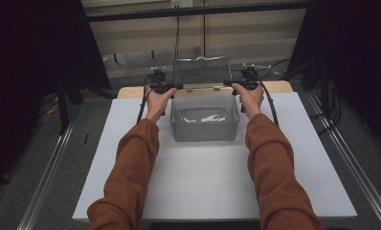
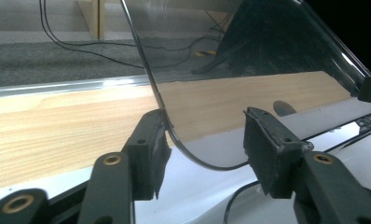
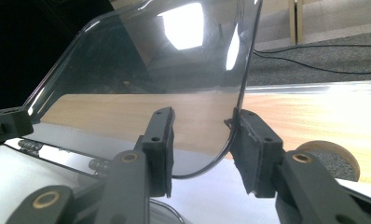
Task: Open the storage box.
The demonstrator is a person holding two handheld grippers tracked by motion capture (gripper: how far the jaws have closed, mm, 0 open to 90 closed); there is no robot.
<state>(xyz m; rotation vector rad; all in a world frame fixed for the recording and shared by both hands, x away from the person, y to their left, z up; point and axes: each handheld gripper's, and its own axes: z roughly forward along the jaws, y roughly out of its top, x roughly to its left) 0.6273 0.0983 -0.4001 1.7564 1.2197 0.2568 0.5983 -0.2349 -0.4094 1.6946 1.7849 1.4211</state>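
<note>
Clear plastic box (image 1: 205, 125) sits center frame on the white table (image 1: 131, 158), w/ its clear lid (image 1: 201, 72) flipped up behind it, standing near upright. Left gripper (image 1: 178, 86) is at the lid's left edge, right gripper (image 1: 226, 83) at the right edge. Up close, lid corner sits btwn each pair of jaws: left gripper's (image 2: 204, 140) are parted, one pad touching the edge, other clear. Right gripper (image 3: 201, 140), same deal, loose, not clamped.
</note>
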